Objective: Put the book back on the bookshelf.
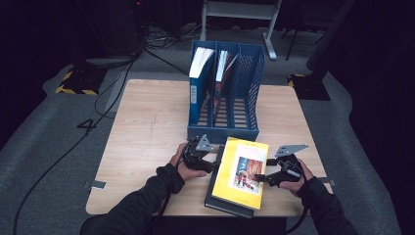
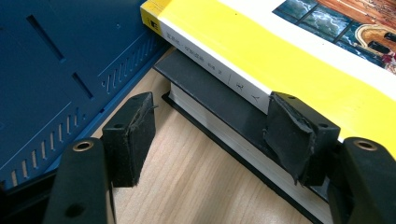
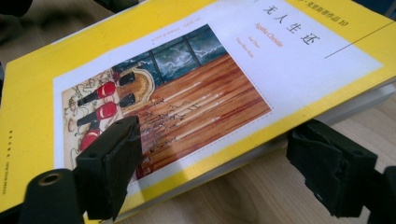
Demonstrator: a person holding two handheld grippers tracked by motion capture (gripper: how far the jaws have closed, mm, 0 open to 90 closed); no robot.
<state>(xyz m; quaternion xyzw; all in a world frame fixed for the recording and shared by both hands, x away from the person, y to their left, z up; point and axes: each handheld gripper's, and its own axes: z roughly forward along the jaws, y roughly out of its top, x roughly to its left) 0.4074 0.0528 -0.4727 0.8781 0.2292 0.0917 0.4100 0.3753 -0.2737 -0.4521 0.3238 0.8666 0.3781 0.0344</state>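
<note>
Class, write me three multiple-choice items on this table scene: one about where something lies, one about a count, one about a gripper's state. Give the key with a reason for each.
1. Where does the yellow book lie?
A. inside the file rack
B. on top of a black book
C. on the floor

2. How many compartments does the blue file rack have?
A. three
B. five
C. one

3. How do the jaws of the left gripper stand?
A. shut tight on the yellow book
B. clamped on the rack wall
C. open, at the edge of the book stack

Key:
1 B, since the black book shows under the yellow one in the left gripper view.
2 A, since two dividers split the rack into three slots in the high view.
3 C, since a wide gap of bare table shows between the pads.
</note>
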